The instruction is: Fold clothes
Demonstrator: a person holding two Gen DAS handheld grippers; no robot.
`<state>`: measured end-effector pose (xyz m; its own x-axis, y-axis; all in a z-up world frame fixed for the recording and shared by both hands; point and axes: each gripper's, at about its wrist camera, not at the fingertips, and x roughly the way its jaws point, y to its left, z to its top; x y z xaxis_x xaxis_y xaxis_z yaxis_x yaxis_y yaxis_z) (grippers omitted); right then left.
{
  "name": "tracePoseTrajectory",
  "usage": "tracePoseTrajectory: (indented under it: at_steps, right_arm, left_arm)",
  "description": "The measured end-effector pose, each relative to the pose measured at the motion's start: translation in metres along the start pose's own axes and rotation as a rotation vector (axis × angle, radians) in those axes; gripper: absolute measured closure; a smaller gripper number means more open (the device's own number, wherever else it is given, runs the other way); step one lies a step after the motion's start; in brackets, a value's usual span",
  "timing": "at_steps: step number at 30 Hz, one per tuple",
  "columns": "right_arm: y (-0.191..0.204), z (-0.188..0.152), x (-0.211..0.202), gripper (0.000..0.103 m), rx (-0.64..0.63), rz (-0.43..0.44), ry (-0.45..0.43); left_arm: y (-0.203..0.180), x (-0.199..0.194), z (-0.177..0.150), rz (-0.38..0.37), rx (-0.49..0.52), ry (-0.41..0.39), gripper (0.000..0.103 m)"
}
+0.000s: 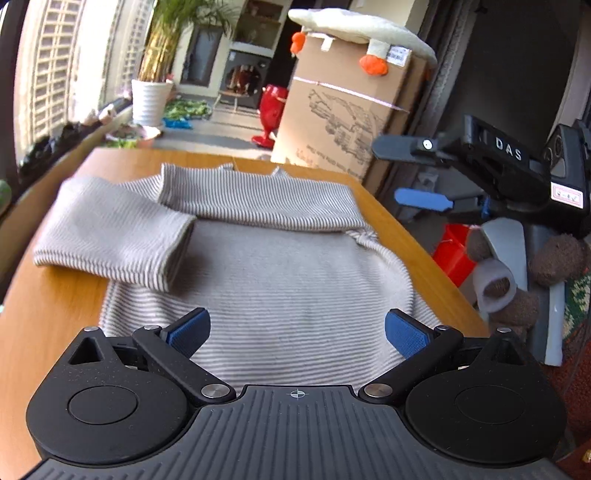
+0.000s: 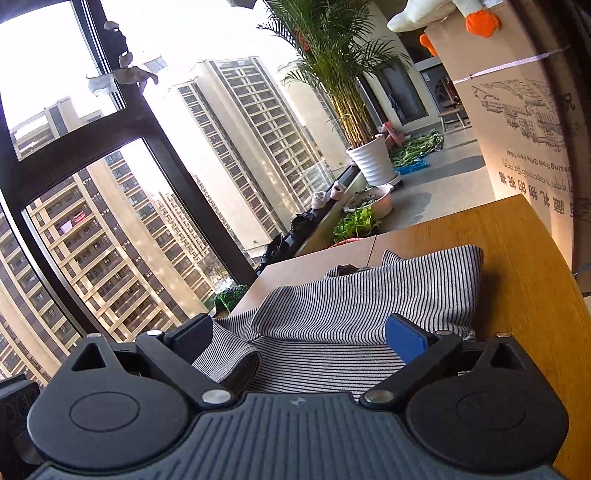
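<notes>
A grey-and-white striped sweater [image 1: 280, 273] lies flat on the wooden table [image 1: 48, 314]. One sleeve [image 1: 110, 232] is folded in from the left, and the other lies across the chest near the collar. My left gripper [image 1: 297, 332] hovers over the hem, open, with only cloth below its blue pads. My right gripper [image 1: 415, 173] stands open past the table's right edge, above the floor. In the right wrist view the right gripper [image 2: 299, 339] is open with nothing in it, and it looks across the sweater [image 2: 369, 295] and the folded sleeve cuff [image 2: 236, 365] from the side.
A tall cardboard box [image 1: 332, 122] with a plush toy [image 1: 354, 26] on top stands behind the table's far right corner. A potted palm [image 2: 369, 158], a red stool [image 1: 271, 110] and floor-to-ceiling windows [image 2: 110, 184] lie beyond. A red bin [image 1: 452, 254] sits on the floor at the right.
</notes>
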<state>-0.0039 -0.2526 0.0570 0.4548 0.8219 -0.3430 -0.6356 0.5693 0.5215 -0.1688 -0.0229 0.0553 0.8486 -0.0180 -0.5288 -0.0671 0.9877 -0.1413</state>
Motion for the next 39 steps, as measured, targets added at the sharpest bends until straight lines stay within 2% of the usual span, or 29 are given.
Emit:
tracePoseTrajectory:
  at_steps: [1, 3, 4, 5, 9, 12, 13, 16, 20, 24, 27, 32, 39]
  right_arm:
    - [-0.005, -0.006, -0.004, 0.002, 0.017, 0.024, -0.006]
    - [-0.015, -0.014, -0.011, 0.001, 0.053, 0.074, -0.021]
    - [-0.02, -0.018, -0.013, 0.001, 0.074, 0.101, -0.03]
    - [-0.025, -0.02, -0.014, 0.0, 0.093, 0.122, -0.036]
    - [-0.045, -0.034, -0.017, 0.0, 0.173, 0.191, -0.056]
    - [-0.056, -0.043, -0.016, 0.0, 0.216, 0.202, -0.059]
    - [-0.058, -0.044, -0.014, 0.0, 0.229, 0.203, -0.053]
    - [-0.059, -0.047, -0.015, 0.0, 0.235, 0.214, -0.046]
    - [-0.056, -0.049, -0.021, 0.0, 0.228, 0.225, -0.065]
    - [-0.055, -0.05, -0.025, 0.0, 0.227, 0.232, -0.072]
    - [-0.052, -0.051, -0.027, 0.0, 0.213, 0.217, -0.078]
    - [-0.058, -0.051, -0.025, 0.0, 0.245, 0.185, -0.066]
    - [-0.064, -0.052, -0.018, 0.0, 0.291, 0.169, -0.018]
  left_arm:
    - [-0.001, 0.001, 0.006, 0.098, 0.08, -0.055, 0.0]
    - [-0.002, 0.016, 0.013, 0.29, 0.221, -0.08, 0.009]
    - [-0.002, 0.026, 0.015, 0.354, 0.266, -0.061, 0.032]
    - [0.0, 0.036, 0.017, 0.386, 0.29, -0.027, 0.045]
    - [0.003, 0.07, 0.017, 0.431, 0.328, 0.116, 0.041]
    - [0.005, 0.088, 0.016, 0.445, 0.346, 0.192, 0.043]
    - [0.006, 0.089, 0.016, 0.449, 0.352, 0.201, 0.051]
    - [0.013, 0.088, 0.024, 0.472, 0.343, 0.222, 0.089]
    - [0.044, 0.068, 0.064, 0.531, 0.205, 0.177, 0.093]
    - [0.08, 0.028, 0.125, 0.581, -0.006, 0.025, 0.097]
    - [0.088, 0.003, 0.162, 0.571, -0.097, -0.08, 0.098]
    - [0.069, -0.016, 0.206, 0.509, -0.104, -0.186, 0.098]
    - [0.007, -0.001, 0.241, 0.424, 0.055, -0.222, 0.099]
